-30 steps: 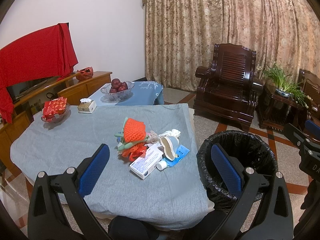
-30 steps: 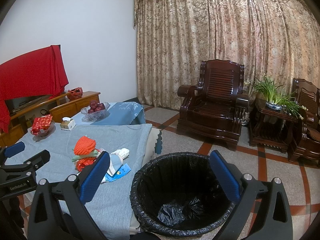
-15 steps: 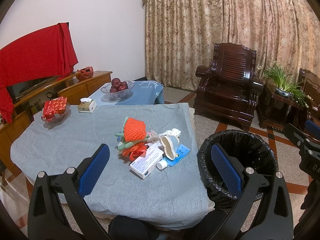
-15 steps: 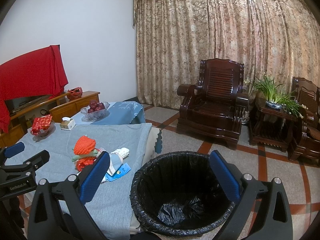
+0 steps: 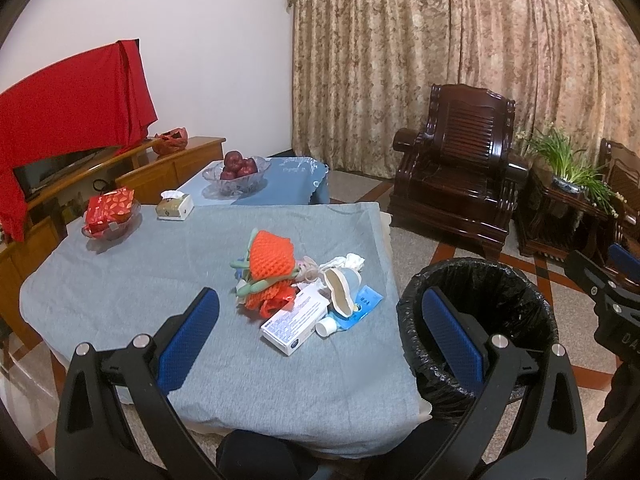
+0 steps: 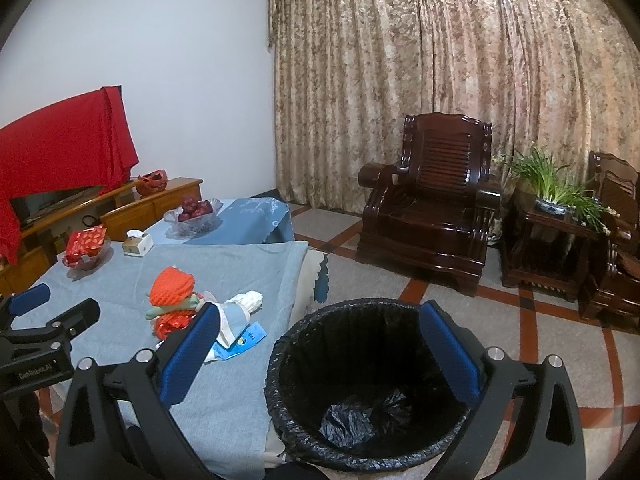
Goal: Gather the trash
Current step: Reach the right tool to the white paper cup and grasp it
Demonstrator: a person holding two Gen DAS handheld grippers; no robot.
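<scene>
A pile of trash lies on the grey-clothed table [image 5: 120,280]: orange foam net [image 5: 270,254], white medicine box [image 5: 294,323], crushed paper cup [image 5: 342,290], blue packet [image 5: 366,306], white tissue [image 5: 352,260]. A black-lined bin [image 5: 480,288] stands on the floor right of the table. My left gripper [image 5: 320,332] is open and empty, near the table's front edge, short of the pile. My right gripper [image 6: 320,344] is open and empty above the bin [image 6: 372,384]; the pile [image 6: 172,286] lies to its left.
A tissue box [image 5: 174,206], a red packet in a glass dish [image 5: 110,212] and a bowl of apples [image 5: 236,170] sit at the table's far side. A dark wooden armchair [image 5: 456,176] and a plant stand [image 5: 568,184] stand beyond the bin.
Almost nothing has changed; both views have shifted very slightly. Both grippers have stayed open.
</scene>
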